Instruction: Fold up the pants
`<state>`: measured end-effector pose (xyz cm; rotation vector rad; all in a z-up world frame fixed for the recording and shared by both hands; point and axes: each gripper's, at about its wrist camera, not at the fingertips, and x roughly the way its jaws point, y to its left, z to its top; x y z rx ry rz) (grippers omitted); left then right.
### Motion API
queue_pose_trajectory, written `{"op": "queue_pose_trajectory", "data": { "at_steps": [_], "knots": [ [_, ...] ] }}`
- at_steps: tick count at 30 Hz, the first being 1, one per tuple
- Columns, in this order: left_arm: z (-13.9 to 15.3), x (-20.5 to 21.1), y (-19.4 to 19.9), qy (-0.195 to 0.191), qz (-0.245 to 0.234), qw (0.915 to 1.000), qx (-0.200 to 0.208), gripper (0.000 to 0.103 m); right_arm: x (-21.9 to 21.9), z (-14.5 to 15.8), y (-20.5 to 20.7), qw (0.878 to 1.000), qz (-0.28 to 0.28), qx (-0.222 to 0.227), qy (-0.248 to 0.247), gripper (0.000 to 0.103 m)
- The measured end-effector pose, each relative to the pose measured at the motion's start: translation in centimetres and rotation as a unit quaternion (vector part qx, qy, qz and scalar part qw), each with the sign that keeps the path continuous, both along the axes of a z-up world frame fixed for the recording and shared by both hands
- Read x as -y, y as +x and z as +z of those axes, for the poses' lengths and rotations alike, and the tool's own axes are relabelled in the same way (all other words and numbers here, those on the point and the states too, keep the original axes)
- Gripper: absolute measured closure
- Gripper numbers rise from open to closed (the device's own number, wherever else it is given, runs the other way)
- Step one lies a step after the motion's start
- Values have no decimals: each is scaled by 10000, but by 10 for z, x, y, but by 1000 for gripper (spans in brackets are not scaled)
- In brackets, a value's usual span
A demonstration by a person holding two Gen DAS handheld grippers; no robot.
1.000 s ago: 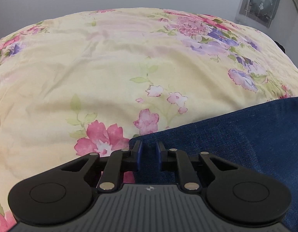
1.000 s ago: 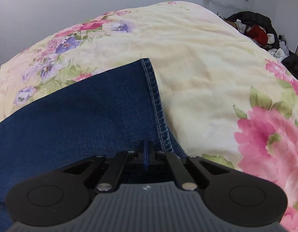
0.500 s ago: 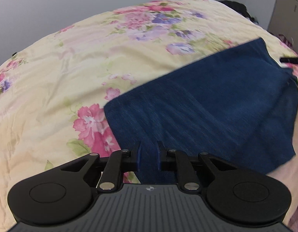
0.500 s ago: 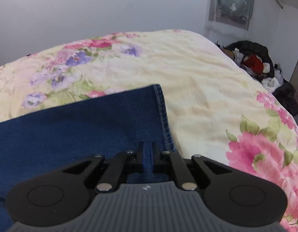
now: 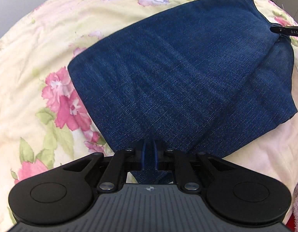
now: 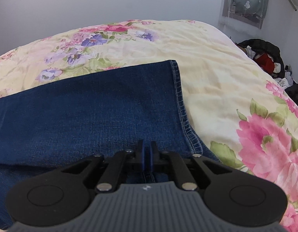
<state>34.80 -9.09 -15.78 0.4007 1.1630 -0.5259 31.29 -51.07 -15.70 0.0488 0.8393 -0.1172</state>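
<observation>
Left gripper raised over the bed, pitched down onto the pants. Clamped on a bunched denim corner pulled up taut between the blue pads. Cloth fans out from the pinch toward the far edge.

Right gripper low and roughly level over the pants, pointed along the bed toward the wall. Pads nearly together with a thin strip of denim between them, just beside the stitched hem. Clamped on the pants. Tip of it visible at the right edge of the left view, pinching the far corner.

Pants lie on the floral bedspread, one layer folded over another, held at two corners.

Versus 1.0 s ago:
- Left view: only a corner of denim showed at lower right; now denim fills the middle, floral print pushed to the left side. Left gripper lifted and swung right with the cloth.
- Right view: tilted up, more wall showing, hem farther ahead.
- Clothes pile beyond the bed unchanged.
</observation>
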Motion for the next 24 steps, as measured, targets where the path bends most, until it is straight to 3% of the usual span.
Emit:
{"op": "queue_pose_trajectory", "data": {
  "at_steps": [6, 16, 20, 24],
  "knots": [
    [-5, -9, 4, -219, 172, 9995, -164, 91, 1, -9, 1, 10000, -20, -27, 40, 103],
    [28, -20, -25, 86, 226, 9997, 69, 88, -9, 10, 12, 9990, -210, -342, -195, 103],
    [52, -31, -41, -4, 326, 9992, 242, 87, -1, 30, -2, 9989, -405, -142, 166, 72],
    [75, -38, -46, -294, 626, 9968, 400, 78, 16, 48, -22, 9928, -790, -101, 898, 66]
  ]
}}
